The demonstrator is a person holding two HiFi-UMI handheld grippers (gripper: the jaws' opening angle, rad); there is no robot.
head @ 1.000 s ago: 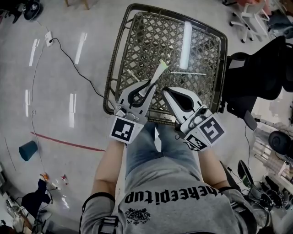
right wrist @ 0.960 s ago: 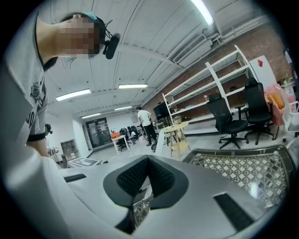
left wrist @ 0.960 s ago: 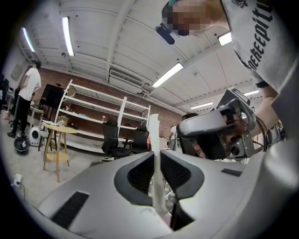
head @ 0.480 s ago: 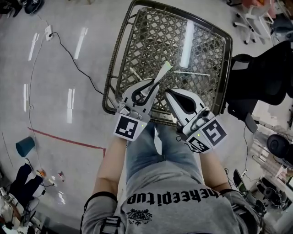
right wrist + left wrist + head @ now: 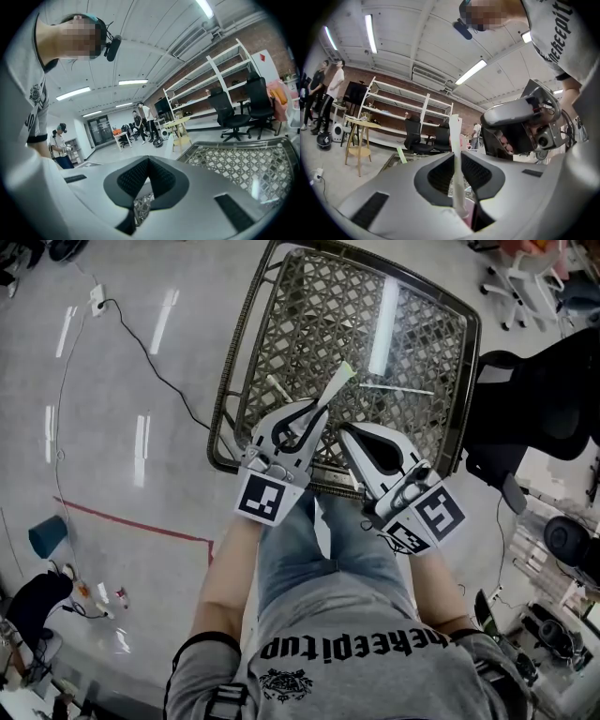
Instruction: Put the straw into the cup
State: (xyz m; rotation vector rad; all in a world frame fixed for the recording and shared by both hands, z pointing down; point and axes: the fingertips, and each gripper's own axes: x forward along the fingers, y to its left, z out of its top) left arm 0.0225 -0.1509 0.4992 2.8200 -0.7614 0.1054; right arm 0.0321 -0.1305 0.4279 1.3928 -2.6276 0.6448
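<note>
Little has moved since half a second ago: both grippers keep their places at the near edge of the mesh table (image 5: 246,352), and the whole scene only slides slightly in the head view. Left gripper (image 5: 312,412) sits just left of frame centre with its jaws clamped on the straw (image 5: 334,388). That straw stays slanted up and to the right out of the tips, its pale green end over the mesh. From the left gripper view the same straw (image 5: 456,164) rises nearly upright between the pinched jaws of the left gripper (image 5: 456,152). Right gripper (image 5: 345,431) lies just beside it, centre right, the two apart and angled slightly toward each other. Its jaws meet at the tips with nothing between them, and only mesh shows through the gap in the right gripper view (image 5: 149,160). A second straw (image 5: 396,389) lies flat on the mesh, upper right of the held one. Both forearms (image 5: 230,563) run down toward the lower frame, jeans (image 5: 314,554) between them.
</note>
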